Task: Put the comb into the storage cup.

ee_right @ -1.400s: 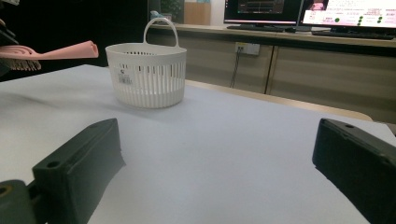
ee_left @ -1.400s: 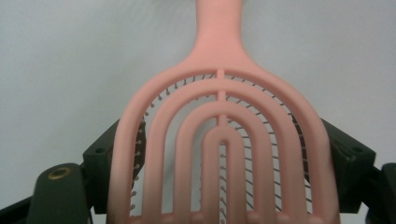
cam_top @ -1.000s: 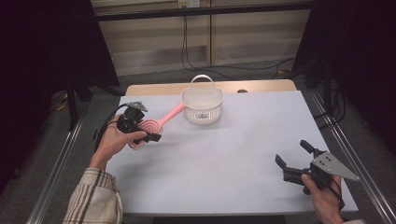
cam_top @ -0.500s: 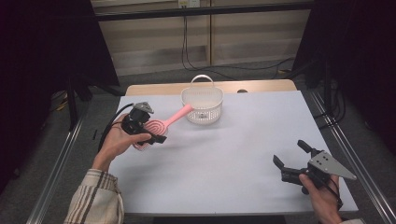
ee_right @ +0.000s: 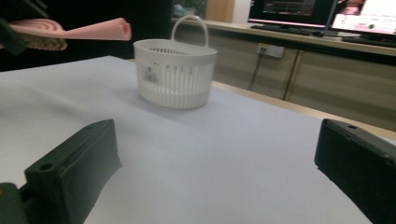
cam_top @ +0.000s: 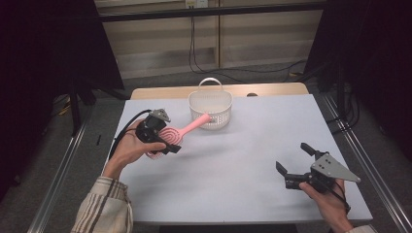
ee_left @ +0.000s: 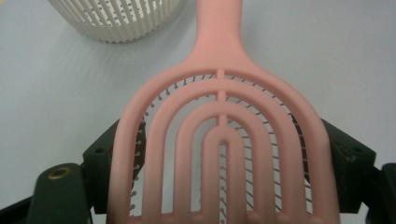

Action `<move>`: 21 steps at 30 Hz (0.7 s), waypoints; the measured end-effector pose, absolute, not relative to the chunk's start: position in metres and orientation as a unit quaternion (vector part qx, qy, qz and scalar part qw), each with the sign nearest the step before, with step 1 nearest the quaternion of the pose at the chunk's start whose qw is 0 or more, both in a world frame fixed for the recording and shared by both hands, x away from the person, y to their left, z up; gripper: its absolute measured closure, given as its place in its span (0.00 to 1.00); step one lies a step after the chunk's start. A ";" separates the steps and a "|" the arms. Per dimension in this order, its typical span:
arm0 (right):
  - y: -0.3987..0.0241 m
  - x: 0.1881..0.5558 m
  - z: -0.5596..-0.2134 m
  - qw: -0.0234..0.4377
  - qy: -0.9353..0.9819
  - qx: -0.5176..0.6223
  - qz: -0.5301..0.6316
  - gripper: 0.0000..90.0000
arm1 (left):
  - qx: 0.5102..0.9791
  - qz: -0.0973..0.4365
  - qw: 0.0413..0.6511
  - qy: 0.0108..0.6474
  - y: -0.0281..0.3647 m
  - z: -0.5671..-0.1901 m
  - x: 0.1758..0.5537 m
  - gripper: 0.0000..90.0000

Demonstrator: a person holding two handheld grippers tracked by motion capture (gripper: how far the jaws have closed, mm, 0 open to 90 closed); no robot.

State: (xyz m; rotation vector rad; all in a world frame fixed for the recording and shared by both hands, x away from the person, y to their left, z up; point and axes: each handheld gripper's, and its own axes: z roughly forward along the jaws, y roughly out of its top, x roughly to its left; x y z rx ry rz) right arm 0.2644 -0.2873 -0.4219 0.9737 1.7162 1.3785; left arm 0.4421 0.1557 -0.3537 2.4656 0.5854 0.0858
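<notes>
Left gripper [cam_top: 163, 141] clamped on the head of a pink hairbrush [cam_top: 182, 132], lifted above the white table [cam_top: 243, 160] at left, handle tip reaching the near left rim of the white basket [cam_top: 210, 109]. Right gripper [cam_top: 295, 162] near right, jaws wide, nothing between.

Pink plastic paddle hairbrush [cam_top: 171, 135] with arched concentric ribs, at 10 o'clock on the pale grey-white table sheet [cam_top: 252, 160]. White slotted plastic basket [cam_top: 210, 109], 12 o'clock. Black gripper [cam_top: 297, 161], grey plate, 4 o'clock. Striped plaid sleeve [cam_top: 104, 208], 7 o'clock.
</notes>
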 end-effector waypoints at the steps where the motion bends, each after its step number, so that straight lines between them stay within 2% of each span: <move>1: -0.285 0.265 -0.422 0.357 0.669 0.373 0.534 0.00 | 0.934 0.030 0.290 0.209 0.155 -0.354 0.443 0.22; 12: -0.258 0.278 -0.418 0.337 0.703 0.331 0.532 0.00 | 0.939 0.034 0.282 0.195 0.132 -0.357 0.439 0.22; 21: -0.239 0.285 -0.409 0.347 0.718 0.298 0.524 0.01 | 0.947 0.038 0.269 0.171 0.112 -0.355 0.432 0.22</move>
